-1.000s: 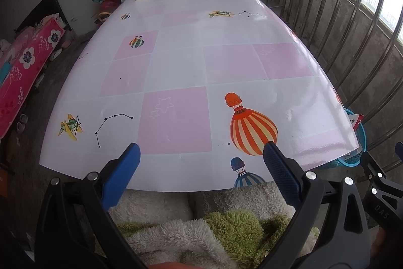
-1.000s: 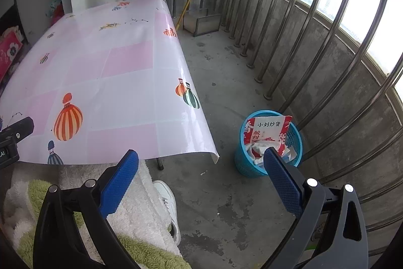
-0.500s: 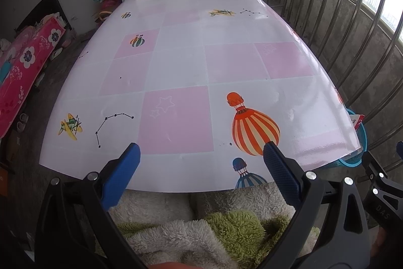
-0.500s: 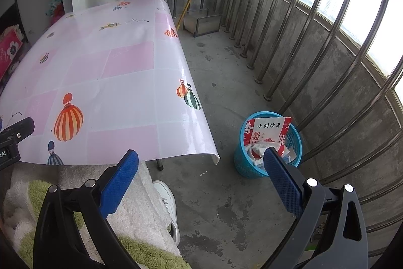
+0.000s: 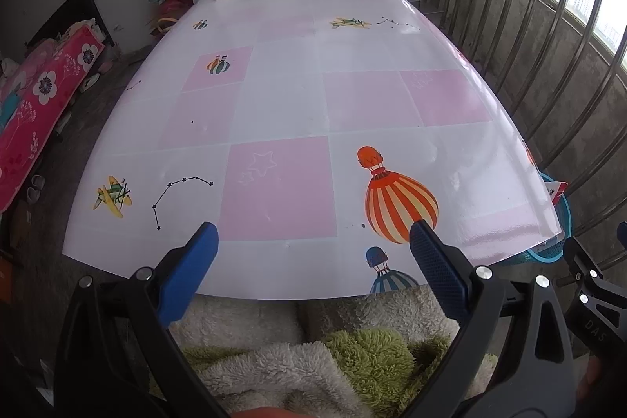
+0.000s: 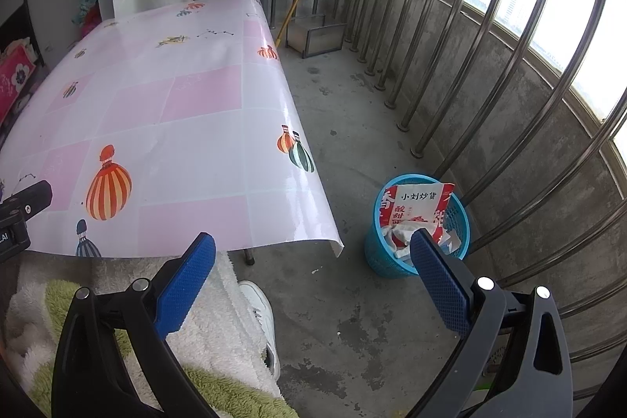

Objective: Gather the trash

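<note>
A blue mesh trash basket (image 6: 456,222) stands on the concrete floor right of the table, holding a red and white snack bag (image 6: 417,206) and crumpled paper. Its rim peeks past the table's right corner in the left wrist view as the basket (image 5: 564,210). My left gripper (image 5: 313,261) is open over the table's near edge, nothing between its blue pads. My right gripper (image 6: 313,269) is open above the floor, near the basket's left side, holding nothing. The table (image 5: 282,104) carries a pink and white balloon-print cloth with no trash on it.
A metal railing (image 6: 490,26) runs along the right of the balcony. A person's fleecy garment (image 5: 313,351) and white shoe (image 6: 260,312) are at the near edge. A red floral mattress (image 5: 35,112) lies left. A metal box frame (image 6: 313,34) stands far back.
Both grippers have stayed open and nearly still; the views shift only slightly.
</note>
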Demonstrator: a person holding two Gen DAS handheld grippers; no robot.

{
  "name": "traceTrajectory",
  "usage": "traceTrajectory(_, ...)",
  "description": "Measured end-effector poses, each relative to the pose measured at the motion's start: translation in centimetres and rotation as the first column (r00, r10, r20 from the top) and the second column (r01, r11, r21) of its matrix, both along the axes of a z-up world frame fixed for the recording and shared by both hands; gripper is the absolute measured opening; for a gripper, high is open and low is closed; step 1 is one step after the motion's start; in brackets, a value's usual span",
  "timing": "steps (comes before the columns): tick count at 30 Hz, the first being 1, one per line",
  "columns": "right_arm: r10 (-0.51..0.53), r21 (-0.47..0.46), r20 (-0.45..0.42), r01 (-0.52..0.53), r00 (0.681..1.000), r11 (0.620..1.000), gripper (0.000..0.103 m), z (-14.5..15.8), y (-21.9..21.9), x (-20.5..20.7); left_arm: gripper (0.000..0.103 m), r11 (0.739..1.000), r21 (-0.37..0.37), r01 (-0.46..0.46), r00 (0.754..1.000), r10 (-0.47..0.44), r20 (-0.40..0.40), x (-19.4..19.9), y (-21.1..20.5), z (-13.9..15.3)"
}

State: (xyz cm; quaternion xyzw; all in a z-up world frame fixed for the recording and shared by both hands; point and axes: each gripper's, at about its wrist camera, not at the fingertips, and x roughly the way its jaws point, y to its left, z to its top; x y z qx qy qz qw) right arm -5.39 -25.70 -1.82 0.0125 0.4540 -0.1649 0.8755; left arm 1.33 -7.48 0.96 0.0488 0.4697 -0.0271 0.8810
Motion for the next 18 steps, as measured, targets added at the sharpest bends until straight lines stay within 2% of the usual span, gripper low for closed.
traceTrajectory(18,0.001,0.000,0.004,-0.001,1.000,1.000,0.097,0.38,0.01,0.19,0.094,1.000,0.001,-0.002,1.000,0.002,0.001,-0.10,0.02,0.06)
